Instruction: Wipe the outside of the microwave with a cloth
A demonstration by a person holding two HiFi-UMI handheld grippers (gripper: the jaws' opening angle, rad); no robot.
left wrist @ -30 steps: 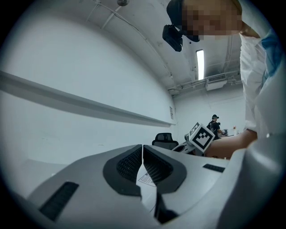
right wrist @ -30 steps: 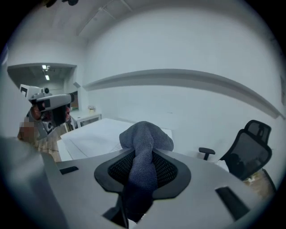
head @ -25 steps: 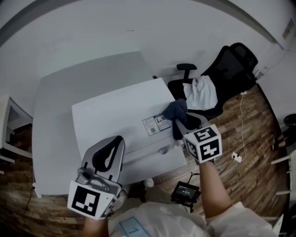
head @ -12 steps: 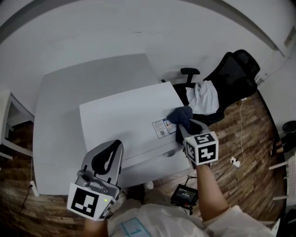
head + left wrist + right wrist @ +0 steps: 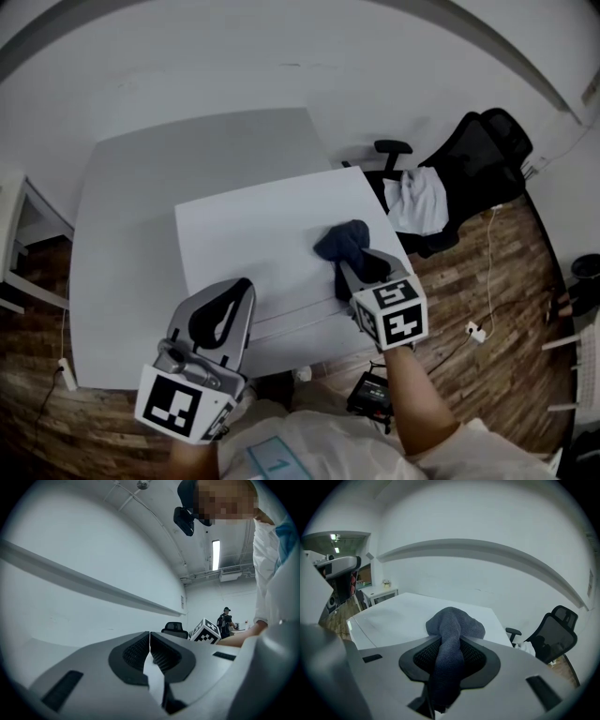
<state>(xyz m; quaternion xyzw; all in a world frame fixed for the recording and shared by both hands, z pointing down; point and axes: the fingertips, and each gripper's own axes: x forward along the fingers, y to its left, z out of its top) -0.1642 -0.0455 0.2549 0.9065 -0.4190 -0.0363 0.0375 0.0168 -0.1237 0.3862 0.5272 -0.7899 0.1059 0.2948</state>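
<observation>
A: State of the right hand-held gripper (image 5: 354,270)?
B: Clamped on the cloth (image 5: 341,242). It's a dark blue-grey knit. One strip runs back between the two jaws, and the rest is bunched in a lump just past the tips.
A: Is the cloth on the microwave (image 5: 253,230)?
B: Yes. The lump sits on its white top, directly ahead of and below the tips, toward the top's right side. The gripper is tilted nose-down at it.
A: And the left hand-held gripper (image 5: 236,289)?
B: Jaws closed tip to tip, nothing gripped. It's held about level, well to the left of the right one, with its tips over the microwave's near edge. I can't tell if it touches the casing.
A: What carries the microwave?
B: A white counter (image 5: 122,244). Bare surface extends to the left of and beyond the left gripper.
A: Surroundings?
B: A black office chair (image 5: 473,155) stands off to the right of and beyond the right gripper, with white fabric (image 5: 419,199) draped on it. A small black device (image 5: 372,394) lies on the wood floor (image 5: 506,309), behind the right gripper and under the forearm. In the left gripper view, the right one's marker cube (image 5: 205,631) shows just right of the closed tips. A person (image 5: 226,620) stands far behind it.
</observation>
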